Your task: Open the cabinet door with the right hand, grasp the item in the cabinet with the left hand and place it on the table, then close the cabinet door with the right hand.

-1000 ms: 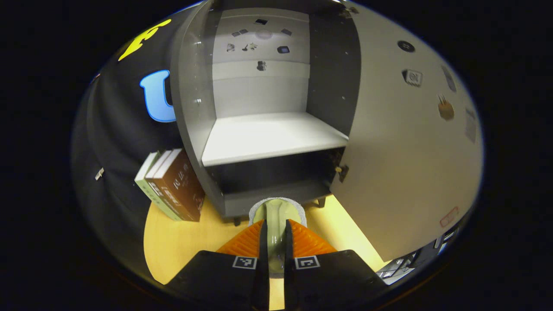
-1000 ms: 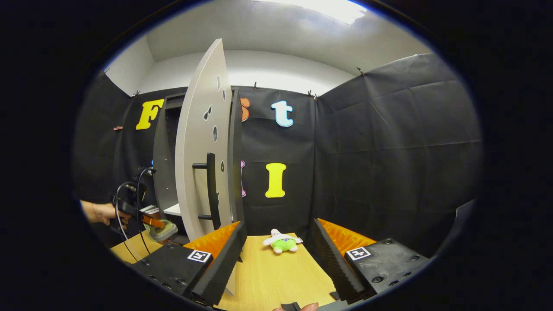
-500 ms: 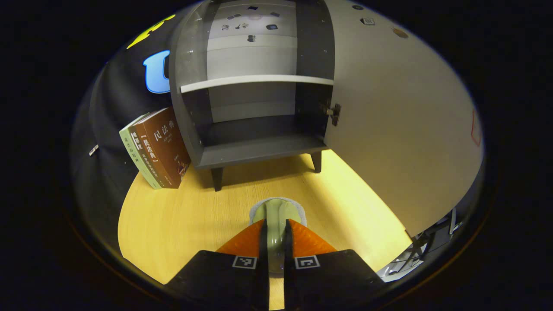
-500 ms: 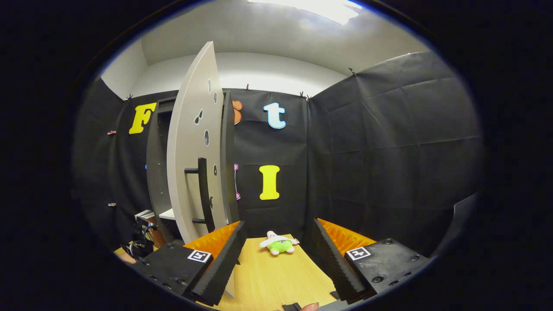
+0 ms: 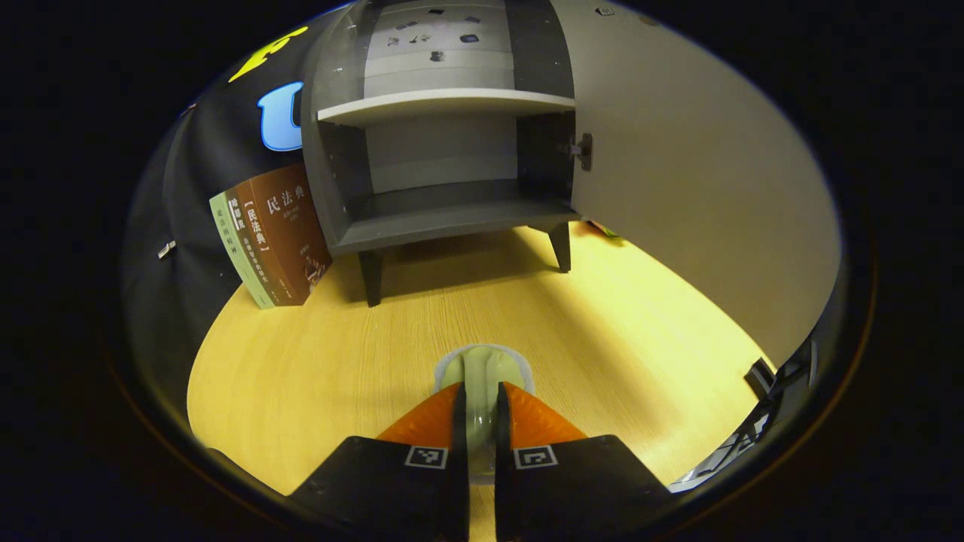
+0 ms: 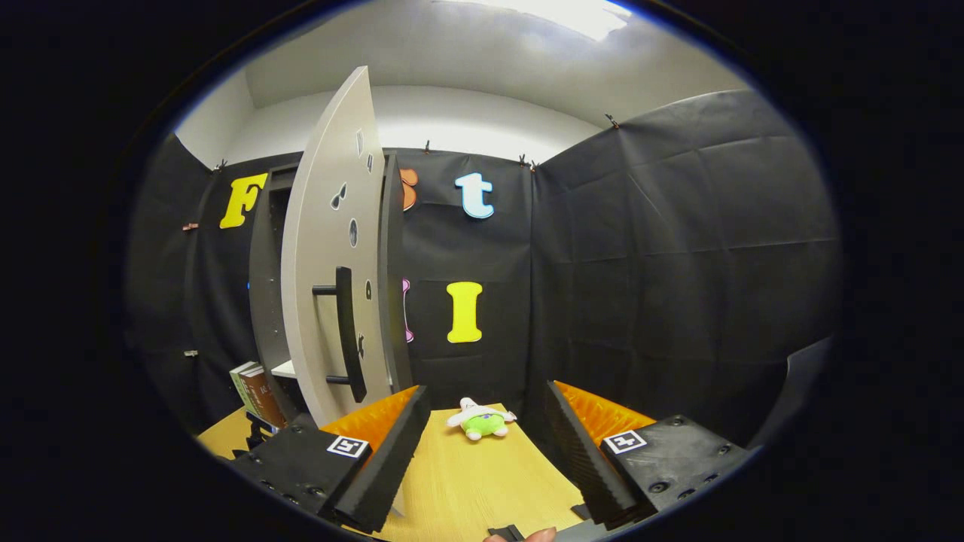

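Note:
In the left gripper view my left gripper [image 5: 480, 393] is shut on a pale green item with a whitish rim [image 5: 482, 365], held low over the wooden table [image 5: 324, 376]; I cannot tell if it touches. The grey cabinet [image 5: 444, 218] stands ahead, both shelves bare, its pale door [image 5: 693, 188] swung wide at the right. In the right gripper view my right gripper [image 6: 486, 391] is open with nothing between its fingers. It sits just right of the door [image 6: 324, 263] and apart from the black bar handle [image 6: 345, 331].
Upright books [image 5: 271, 233] lean on the cabinet's left side, also seen as books [image 6: 252, 380] past the door. A small green and white plush toy [image 6: 478, 421] lies on the table ahead of the right gripper. Black cloth walls close the booth.
My left gripper has drawn back from the cabinet and come down toward the table with the green item. It and the hand holding it left the right gripper view. The right gripper barely shifted.

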{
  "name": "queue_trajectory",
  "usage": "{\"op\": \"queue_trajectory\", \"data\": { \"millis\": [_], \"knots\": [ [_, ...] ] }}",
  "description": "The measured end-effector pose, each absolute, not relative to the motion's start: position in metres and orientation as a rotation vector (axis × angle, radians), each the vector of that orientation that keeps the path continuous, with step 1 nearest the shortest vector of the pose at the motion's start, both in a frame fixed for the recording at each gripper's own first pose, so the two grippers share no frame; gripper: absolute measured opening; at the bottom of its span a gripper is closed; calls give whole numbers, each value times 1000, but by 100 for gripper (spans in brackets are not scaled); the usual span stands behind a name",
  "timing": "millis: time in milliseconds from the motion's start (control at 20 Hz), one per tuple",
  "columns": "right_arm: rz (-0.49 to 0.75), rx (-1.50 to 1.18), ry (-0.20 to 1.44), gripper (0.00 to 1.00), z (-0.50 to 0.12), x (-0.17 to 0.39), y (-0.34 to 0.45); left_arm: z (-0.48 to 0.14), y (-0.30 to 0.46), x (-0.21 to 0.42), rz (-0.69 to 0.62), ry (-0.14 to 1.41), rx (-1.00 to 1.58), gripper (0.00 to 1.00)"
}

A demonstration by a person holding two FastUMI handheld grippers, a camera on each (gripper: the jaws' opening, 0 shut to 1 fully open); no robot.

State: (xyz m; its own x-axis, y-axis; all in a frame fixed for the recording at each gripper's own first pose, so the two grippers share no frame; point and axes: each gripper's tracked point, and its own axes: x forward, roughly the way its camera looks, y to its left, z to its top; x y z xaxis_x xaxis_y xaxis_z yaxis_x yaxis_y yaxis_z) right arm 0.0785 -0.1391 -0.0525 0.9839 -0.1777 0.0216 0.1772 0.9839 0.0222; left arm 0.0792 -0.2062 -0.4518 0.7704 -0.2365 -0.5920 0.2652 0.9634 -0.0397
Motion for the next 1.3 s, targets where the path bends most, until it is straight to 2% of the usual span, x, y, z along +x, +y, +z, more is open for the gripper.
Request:
{"op": "queue_trajectory", "data": {
  "millis": [350, 650, 700, 850, 900, 950, 1050, 1100, 1300],
  "knots": [
    [-197, -1, -10, 97, -54, 78, -144, -492, -213, 76, -295, 689, 67, 18],
    [-210, -10, -11, 97, -53, 79, -144, -491, -215, 81, -307, 692, 44, 22],
    [-212, -11, -13, 97, -53, 79, -143, -492, -217, 79, -311, 689, 36, 27],
    [-214, -17, -13, 97, -53, 79, -141, -480, -223, 73, -337, 666, 16, 79],
    [-215, -18, -12, 100, -55, 79, -141, -480, -224, 71, -343, 658, 20, 97],
    [-215, -19, -12, 97, -54, 79, -141, -476, -226, 70, -349, 652, 24, 96],
    [-216, -18, -13, 97, -54, 79, -140, -470, -226, 67, -355, 644, 24, 96],
    [-216, -18, -14, 100, -55, 78, -139, -465, -225, 67, -356, 635, 20, 96],
    [-200, -14, -6, 97, -55, 80, -133, -414, -222, 67, -375, 530, 30, 96]
  ]
}}
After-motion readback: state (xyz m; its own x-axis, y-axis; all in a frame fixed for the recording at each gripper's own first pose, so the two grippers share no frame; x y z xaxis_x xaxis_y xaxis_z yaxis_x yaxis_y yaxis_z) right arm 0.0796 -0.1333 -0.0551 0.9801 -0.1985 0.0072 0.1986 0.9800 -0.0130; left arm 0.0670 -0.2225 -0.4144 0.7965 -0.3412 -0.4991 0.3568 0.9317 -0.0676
